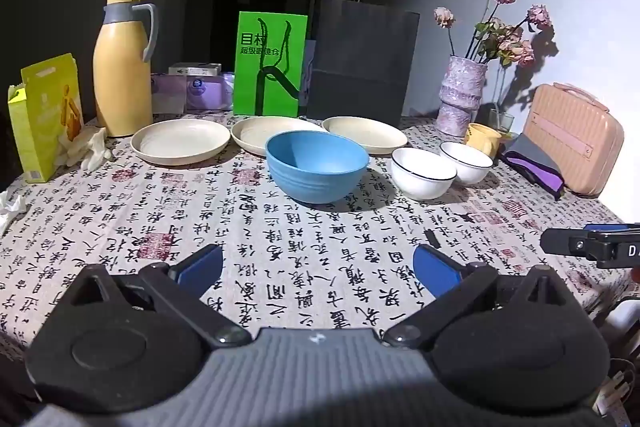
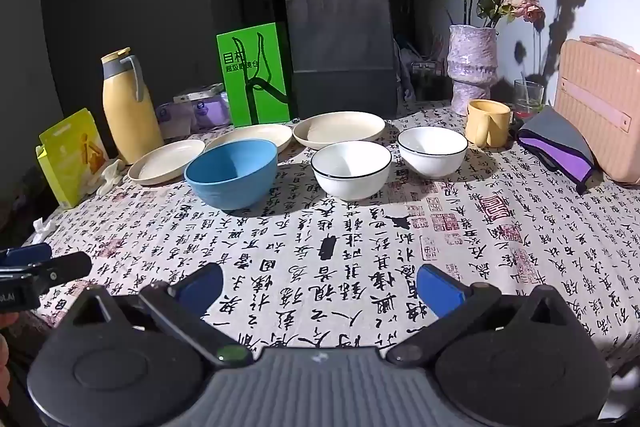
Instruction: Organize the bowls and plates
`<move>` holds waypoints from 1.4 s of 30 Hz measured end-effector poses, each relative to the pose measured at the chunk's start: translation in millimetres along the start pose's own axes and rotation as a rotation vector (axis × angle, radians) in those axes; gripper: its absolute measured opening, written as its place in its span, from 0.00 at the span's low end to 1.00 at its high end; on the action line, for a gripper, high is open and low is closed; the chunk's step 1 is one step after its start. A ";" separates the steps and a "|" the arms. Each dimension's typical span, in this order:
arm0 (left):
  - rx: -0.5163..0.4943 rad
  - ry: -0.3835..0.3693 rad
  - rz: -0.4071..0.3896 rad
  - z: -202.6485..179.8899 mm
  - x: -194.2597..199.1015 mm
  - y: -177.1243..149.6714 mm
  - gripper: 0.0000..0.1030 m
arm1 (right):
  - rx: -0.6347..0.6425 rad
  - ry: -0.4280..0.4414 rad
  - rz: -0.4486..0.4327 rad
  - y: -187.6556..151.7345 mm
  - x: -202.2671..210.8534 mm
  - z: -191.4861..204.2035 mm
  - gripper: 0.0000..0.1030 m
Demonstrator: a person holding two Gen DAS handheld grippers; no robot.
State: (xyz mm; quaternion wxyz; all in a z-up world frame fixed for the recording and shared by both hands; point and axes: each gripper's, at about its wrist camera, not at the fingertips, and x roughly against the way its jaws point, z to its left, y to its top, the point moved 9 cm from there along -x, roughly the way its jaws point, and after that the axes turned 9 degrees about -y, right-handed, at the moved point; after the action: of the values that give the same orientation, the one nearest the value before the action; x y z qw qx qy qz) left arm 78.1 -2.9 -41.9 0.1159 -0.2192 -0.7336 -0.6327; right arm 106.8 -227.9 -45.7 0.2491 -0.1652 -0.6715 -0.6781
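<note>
Three cream plates stand in a row at the back: left plate (image 1: 180,141) (image 2: 166,161), middle plate (image 1: 256,133) (image 2: 260,137), right plate (image 1: 366,133) (image 2: 338,129). A blue bowl (image 1: 317,165) (image 2: 232,173) sits in front of the middle plate. Right of it stand two white bowls with dark rims, one nearer (image 1: 423,173) (image 2: 351,169) and one farther (image 1: 466,161) (image 2: 432,151). My left gripper (image 1: 318,269) is open over the cloth, well short of the blue bowl. My right gripper (image 2: 320,289) is open too, nothing between its blue pads.
A calligraphy-print cloth (image 1: 280,227) covers the table. Behind the dishes stand a yellow thermos (image 1: 122,67), green bag (image 1: 270,63), black paper bag (image 1: 360,63), flower vase (image 1: 460,95), yellow mug (image 2: 488,123) and pink case (image 2: 600,107). A yellow box (image 1: 44,115) stands at the left.
</note>
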 end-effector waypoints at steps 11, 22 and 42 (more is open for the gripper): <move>-0.006 -0.010 0.005 -3.2 -2.5 1.2 1.00 | -0.008 0.004 -0.002 2.7 5.4 -2.5 1.00; -0.012 -0.009 0.000 -2.6 -3.5 1.4 1.00 | -0.008 0.005 -0.004 0.1 2.0 1.1 1.00; -0.015 -0.007 -0.003 -5.2 -2.1 2.5 1.00 | -0.009 0.011 -0.007 2.0 3.8 1.3 1.00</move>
State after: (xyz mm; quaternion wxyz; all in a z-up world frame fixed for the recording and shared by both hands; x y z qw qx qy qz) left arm 80.6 -8.0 -39.7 0.1107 -0.2213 -0.7295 -0.6376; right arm 104.7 -227.0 -41.9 0.2497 -0.1605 -0.6675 -0.6829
